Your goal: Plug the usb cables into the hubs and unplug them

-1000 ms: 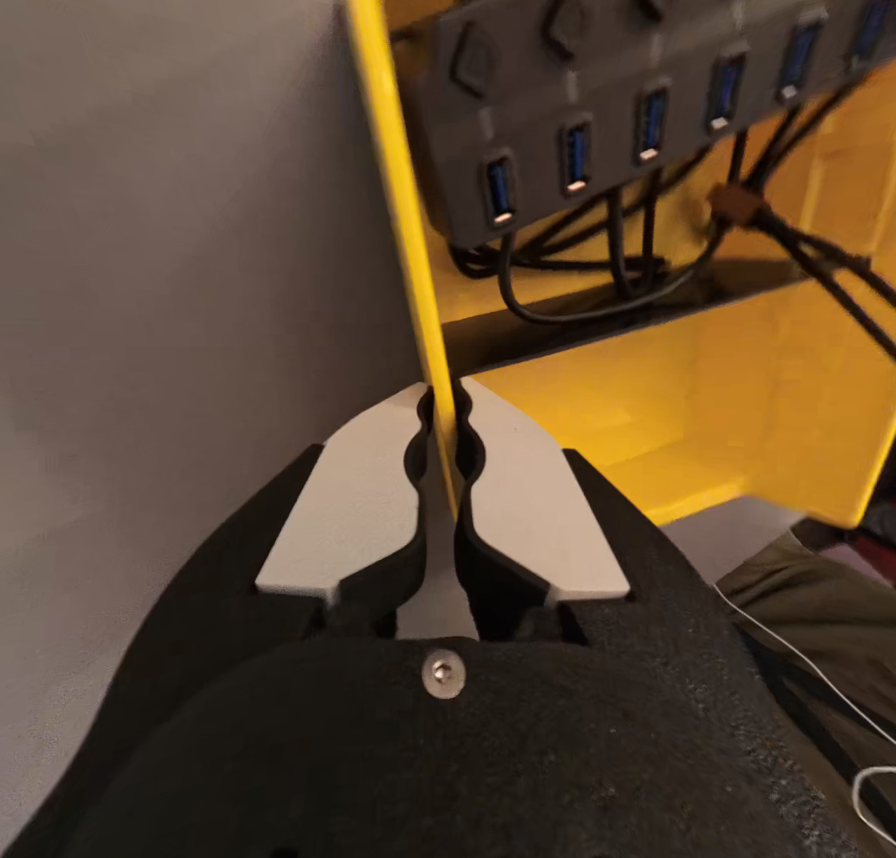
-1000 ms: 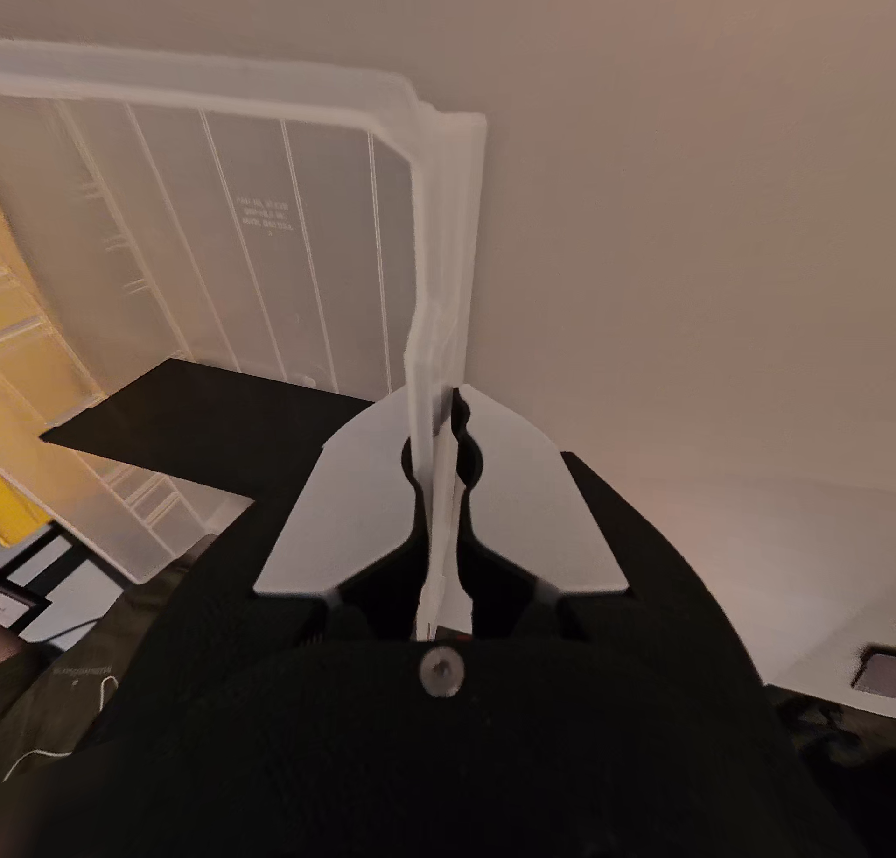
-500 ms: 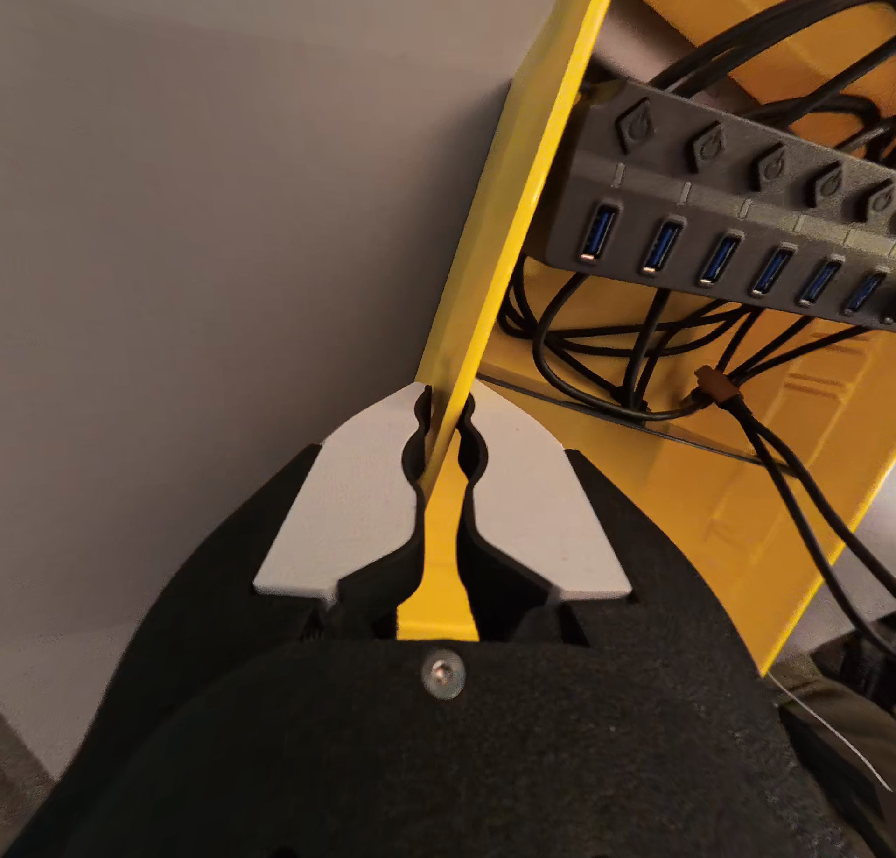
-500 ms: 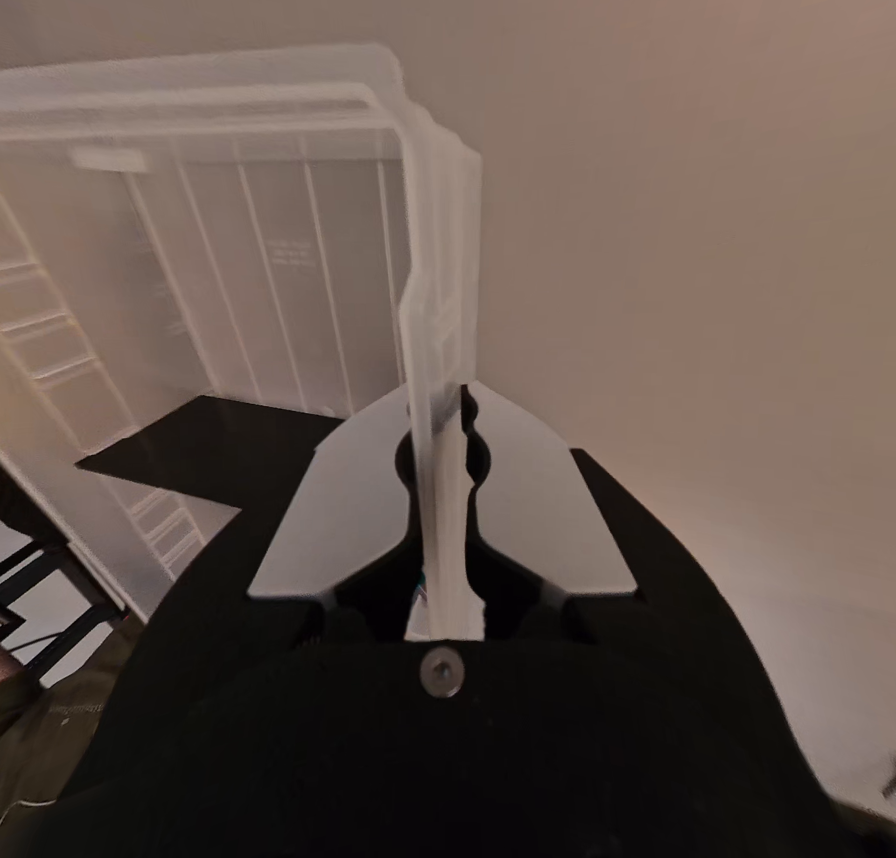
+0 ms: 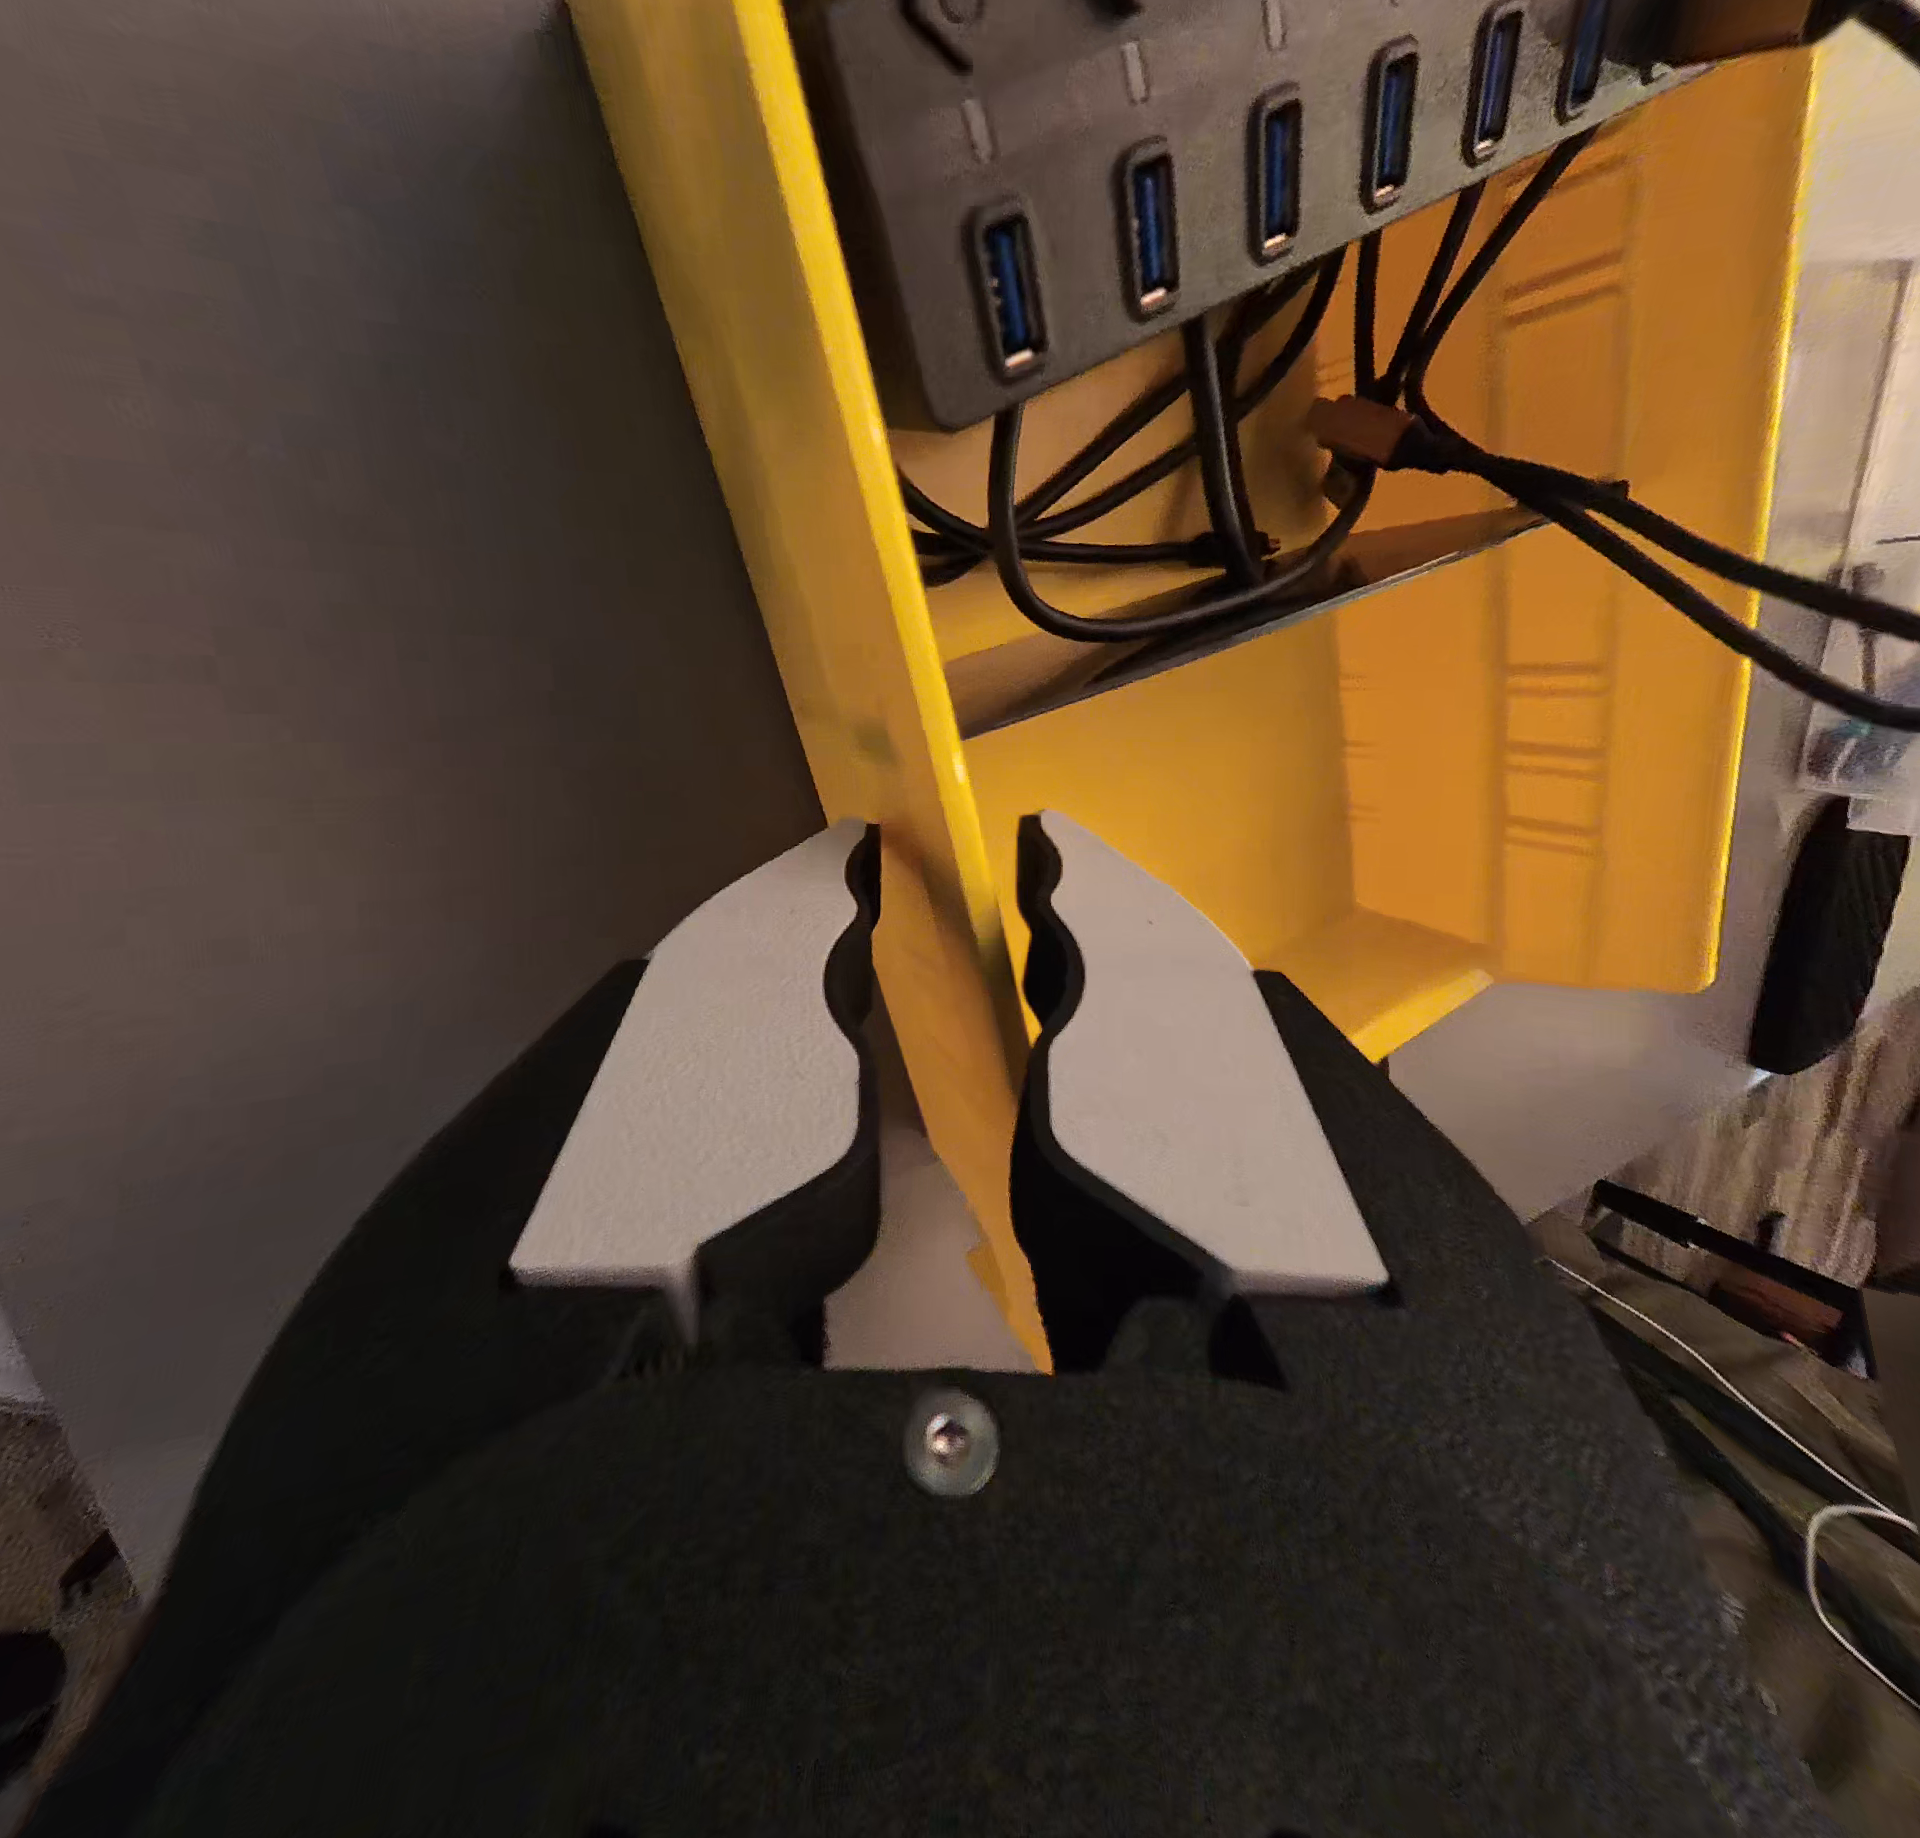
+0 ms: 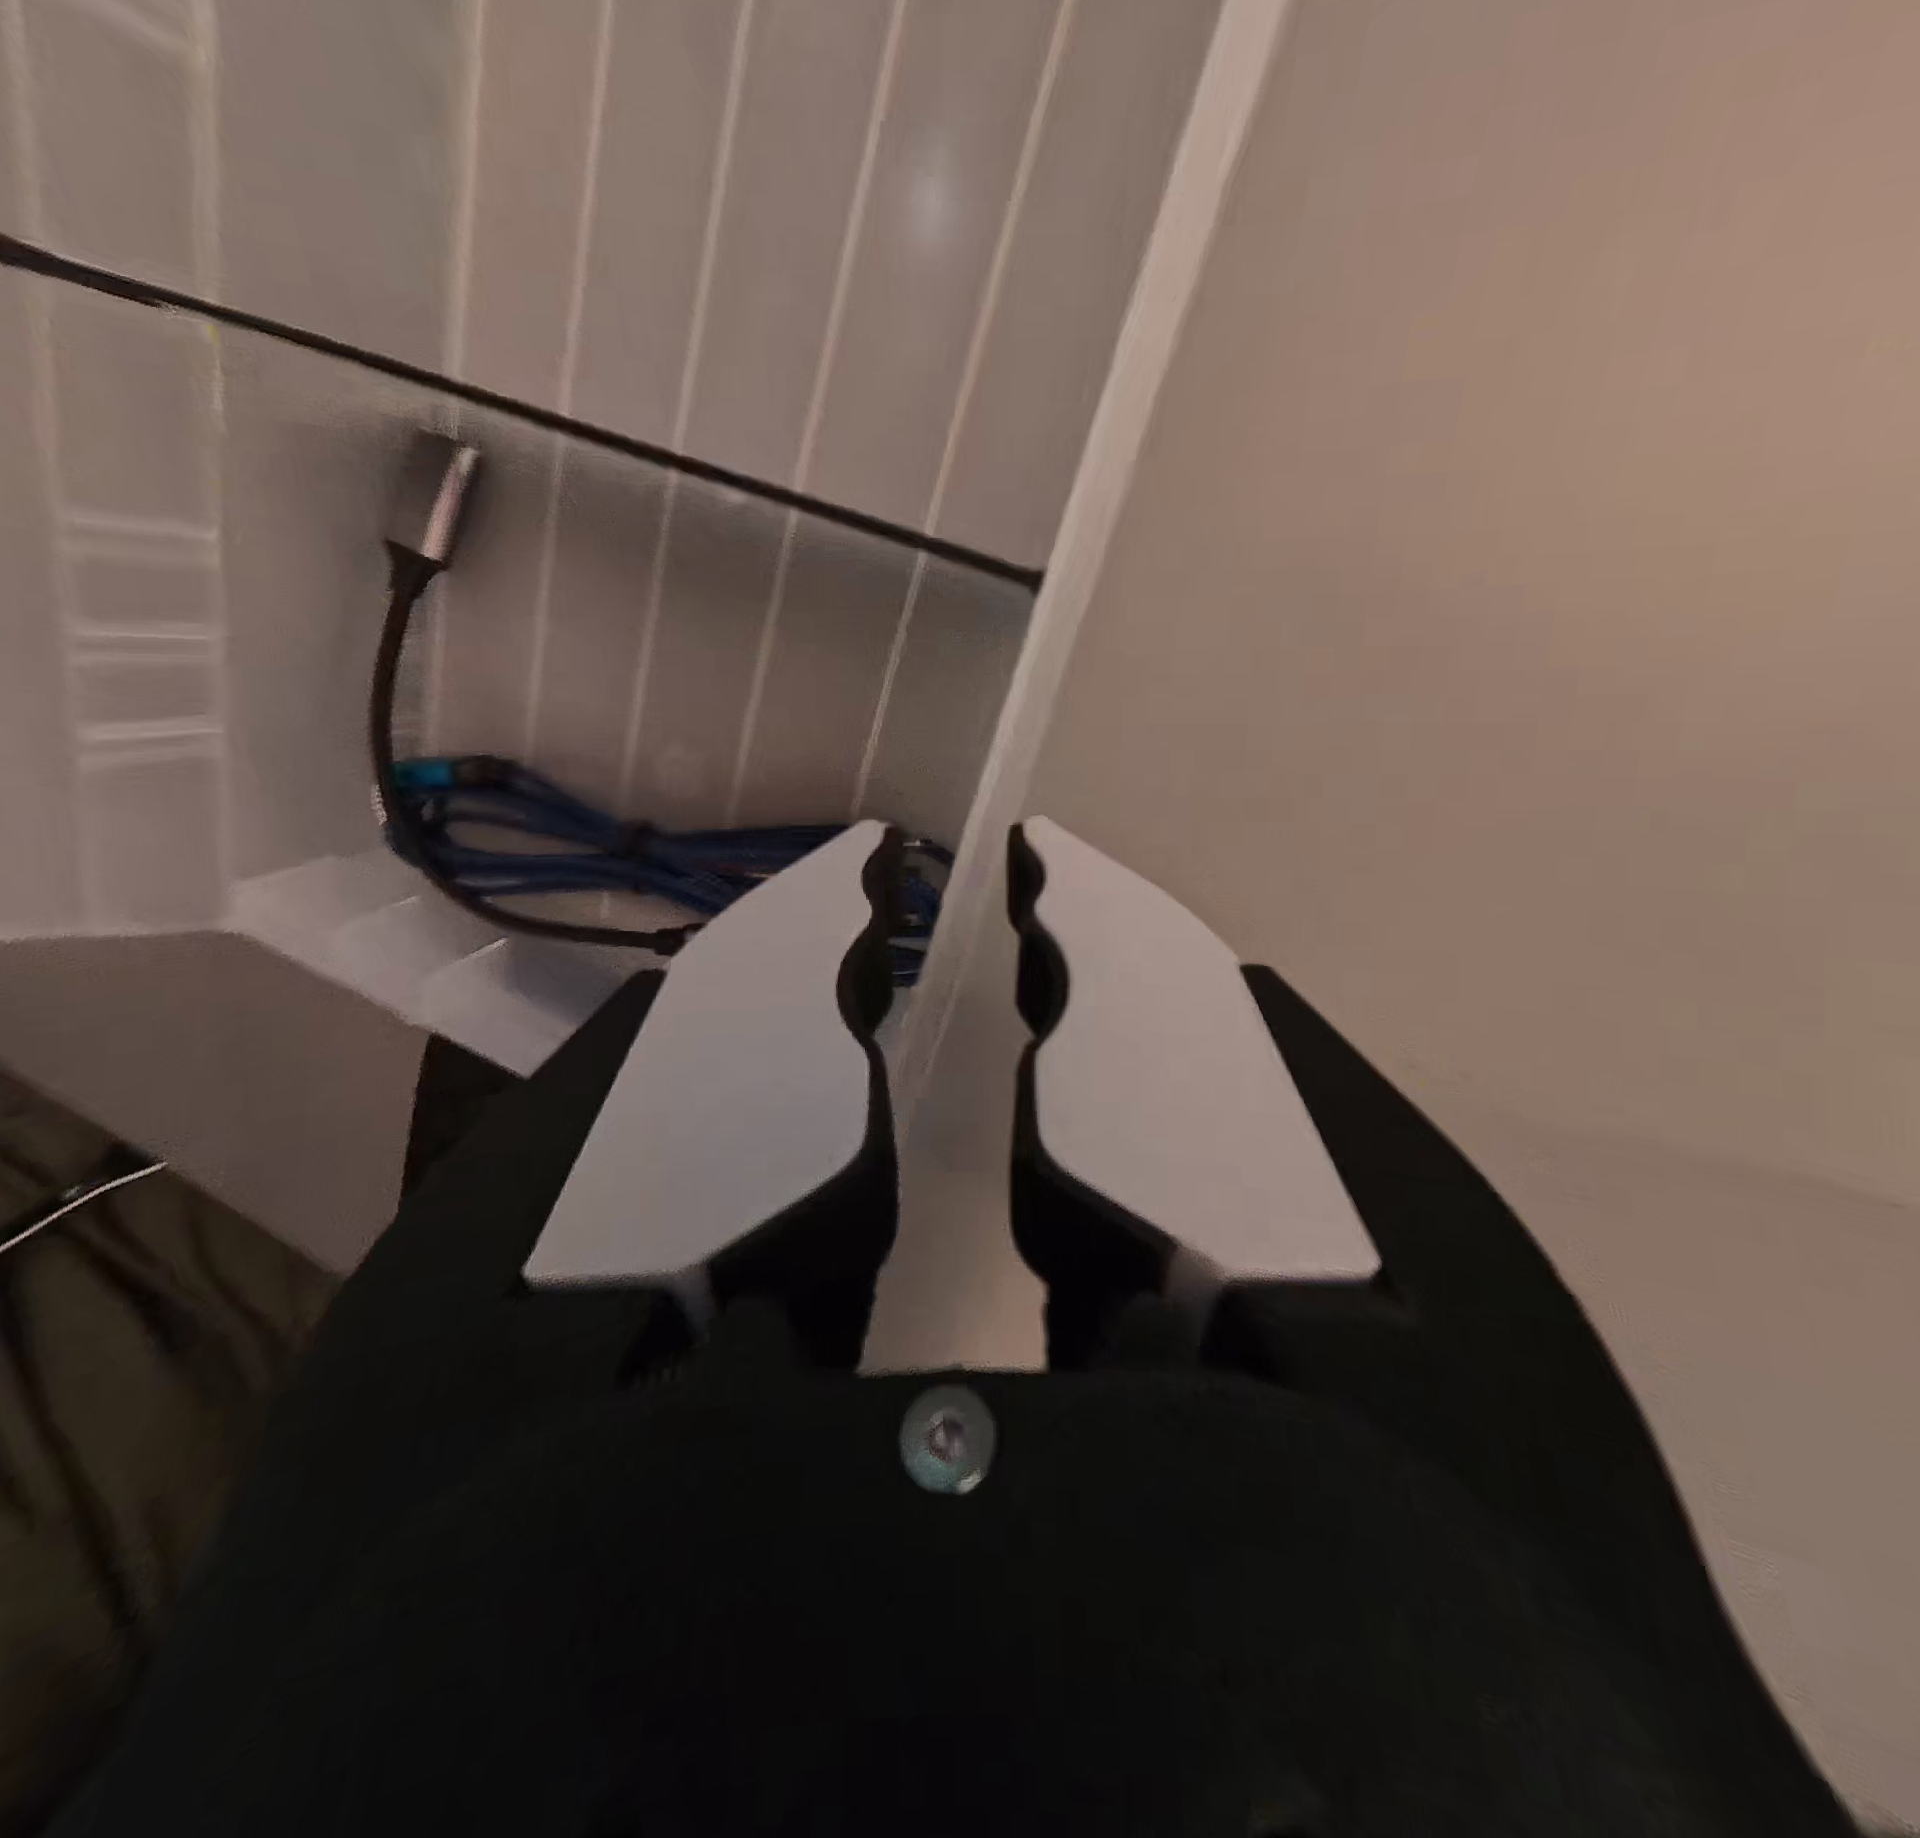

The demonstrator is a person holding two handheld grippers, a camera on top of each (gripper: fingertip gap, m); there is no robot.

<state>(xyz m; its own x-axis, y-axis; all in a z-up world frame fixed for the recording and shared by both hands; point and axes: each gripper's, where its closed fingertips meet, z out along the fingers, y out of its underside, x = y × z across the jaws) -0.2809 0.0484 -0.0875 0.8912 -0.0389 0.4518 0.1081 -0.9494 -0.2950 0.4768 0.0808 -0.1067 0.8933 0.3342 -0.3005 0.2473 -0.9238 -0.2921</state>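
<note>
Since half a second back both grippers have parted their fingers: the left gripper (image 5: 945, 832), then clamped on the yellow bin (image 5: 1226, 812), now stands slightly open with the bin's wall loose in the gap, leaning on the right finger only. The right gripper (image 6: 948, 832) likewise has let go its pinch; the clear bin (image 6: 727, 230) wall edge runs up between the fingers, with a gap on both sides near the tips.

Left wrist view, near to far: yellow wall between the fingers, rising ahead and leftward. Right of the fingers, the bin's interior. Farther ahead and right, black cables (image 5: 1143, 583) looped under the grey USB hub (image 5: 1195, 167), a row of blue ports facing the camera, power buttons above them. A brown connector (image 5: 1361, 432) hangs just below the hub's right half.

Right wrist view, near to far: left of the fingers, inside the clear bin, a coil of blue cables (image 6: 623, 853); beyond it a black cable with silver plug (image 6: 442, 510) pointing up. A thin black cable (image 6: 520, 417) crosses above. Image blurred.
</note>
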